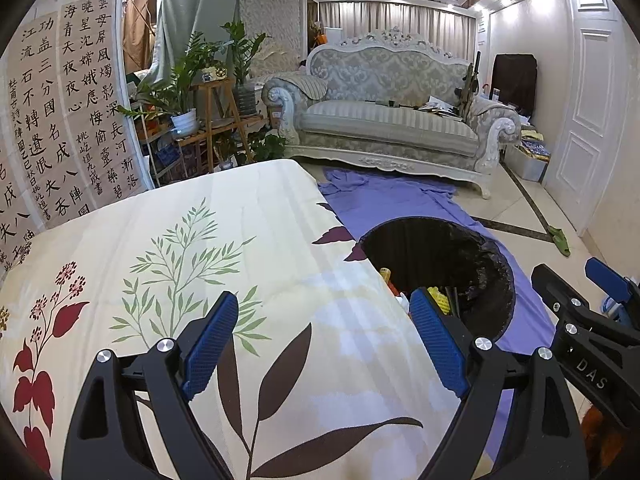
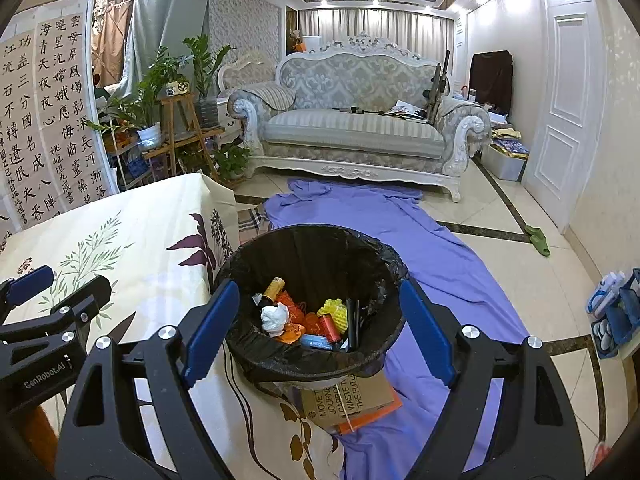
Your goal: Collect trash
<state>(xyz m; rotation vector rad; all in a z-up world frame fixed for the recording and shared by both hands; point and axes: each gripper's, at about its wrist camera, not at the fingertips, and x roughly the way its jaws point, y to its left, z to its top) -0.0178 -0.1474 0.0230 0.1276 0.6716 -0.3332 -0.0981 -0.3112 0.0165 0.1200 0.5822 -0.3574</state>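
Right claw [image 2: 316,328] gapes empty above the trash-filled black bin [image 2: 240,344].

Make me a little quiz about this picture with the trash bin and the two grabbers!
1. True or false: the trash bin has a black bag inside.
2. What colour is the sheet on the floor under the bin?
3. Is the right gripper holding something? A) a can B) nothing C) a tissue

Key: 1 true. 2 purple. 3 B; the left gripper over the flowered tablecloth is empty too.
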